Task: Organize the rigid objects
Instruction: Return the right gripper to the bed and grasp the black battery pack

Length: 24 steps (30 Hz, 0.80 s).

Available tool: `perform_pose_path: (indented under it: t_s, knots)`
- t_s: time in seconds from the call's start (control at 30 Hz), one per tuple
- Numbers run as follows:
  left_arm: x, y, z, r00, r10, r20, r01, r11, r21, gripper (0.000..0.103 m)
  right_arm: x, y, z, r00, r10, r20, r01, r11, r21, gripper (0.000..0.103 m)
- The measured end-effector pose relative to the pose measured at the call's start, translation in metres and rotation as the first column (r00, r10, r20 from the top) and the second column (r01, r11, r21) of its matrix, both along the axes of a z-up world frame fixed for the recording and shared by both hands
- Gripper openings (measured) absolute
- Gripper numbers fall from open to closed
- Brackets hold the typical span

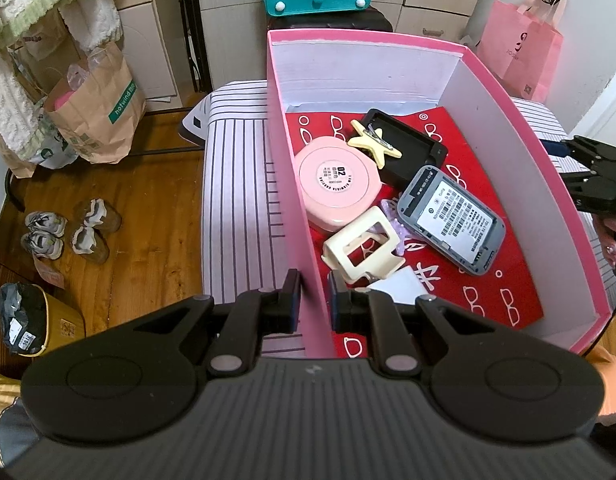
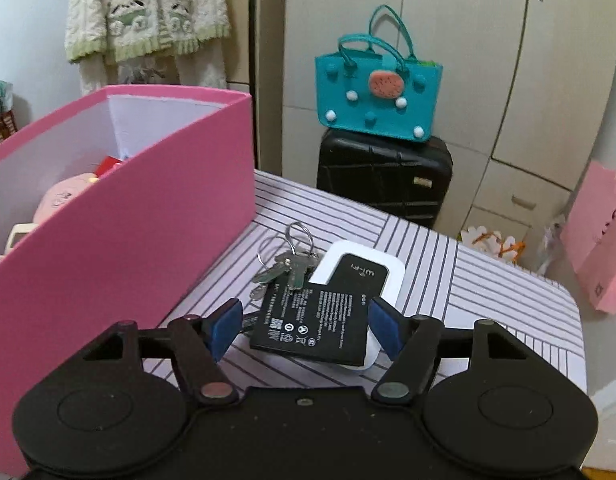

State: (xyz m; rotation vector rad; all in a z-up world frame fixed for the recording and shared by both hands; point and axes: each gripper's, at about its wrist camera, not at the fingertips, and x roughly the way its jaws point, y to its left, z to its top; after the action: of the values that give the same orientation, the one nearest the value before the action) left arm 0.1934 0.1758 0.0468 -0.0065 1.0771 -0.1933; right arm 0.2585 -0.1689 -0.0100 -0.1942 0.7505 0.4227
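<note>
My left gripper (image 1: 312, 300) is shut on the near left wall of the pink box (image 1: 291, 184), one finger outside and one inside. In the box lie a round pink case (image 1: 336, 184), a grey router (image 1: 452, 216), a cream hair clip (image 1: 364, 248), a yellow star clip (image 1: 374, 144) and a black tray (image 1: 412, 148). To the right of the box (image 2: 127, 220), my right gripper (image 2: 305, 324) stands open low over the striped tabletop (image 2: 488, 292). A black battery (image 2: 312, 320) lies between its blue pads, untouched. The battery rests on a white Wi-Fi device (image 2: 388, 268) beside a bunch of keys (image 2: 285, 264).
A teal felt bag (image 2: 376, 96) sits on a black suitcase (image 2: 384, 176) behind the table. A pink paper bag (image 2: 600, 240) stands at the right. Shoes (image 1: 67, 228) and a brown paper bag (image 1: 95, 112) are on the wooden floor at the left.
</note>
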Motion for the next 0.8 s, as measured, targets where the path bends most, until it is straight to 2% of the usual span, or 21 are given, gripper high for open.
perform_pose_path:
  t_s: [0.13,0.23,0.27,0.37,0.5,0.6,0.8]
  knots:
    - [0.001,0.0,0.0,1.0,0.006,-0.002,-0.006,1.0,-0.004,0.013,0.005,0.001,-0.007,1.0,-0.019,-0.02,0.019,1.0,-0.001,0.074]
    - [0.0,0.0,0.0,1.0,0.007,-0.002,-0.007,1.0,-0.004,0.013,0.004,0.005,-0.01,1.0,-0.028,0.004,0.028,0.998,-0.056,0.074]
    - [0.001,0.0,0.0,1.0,0.006,-0.001,-0.006,1.0,-0.005,0.013,0.004,0.005,-0.011,0.999,-0.04,0.009,0.041,0.997,-0.071,0.069]
    - [0.001,-0.001,0.0,1.0,0.004,-0.002,-0.004,1.0,-0.005,0.013,0.0,0.007,-0.009,0.999,-0.053,0.012,0.054,0.993,-0.102,0.068]
    - [0.002,-0.001,0.0,1.0,-0.005,-0.006,0.005,1.0,0.001,0.013,-0.008,0.004,-0.007,0.998,-0.057,-0.01,0.056,0.996,-0.067,0.068]
    - [0.003,-0.003,0.002,1.0,-0.022,-0.001,0.022,0.999,0.023,0.012,-0.019,0.002,-0.001,0.998,-0.067,0.006,0.068,0.996,-0.065,0.068]
    - [0.006,-0.009,0.006,0.999,-0.053,0.002,0.053,0.996,0.066,0.011,-0.038,-0.003,0.026,0.997,-0.077,0.018,0.077,0.997,0.003,0.068]
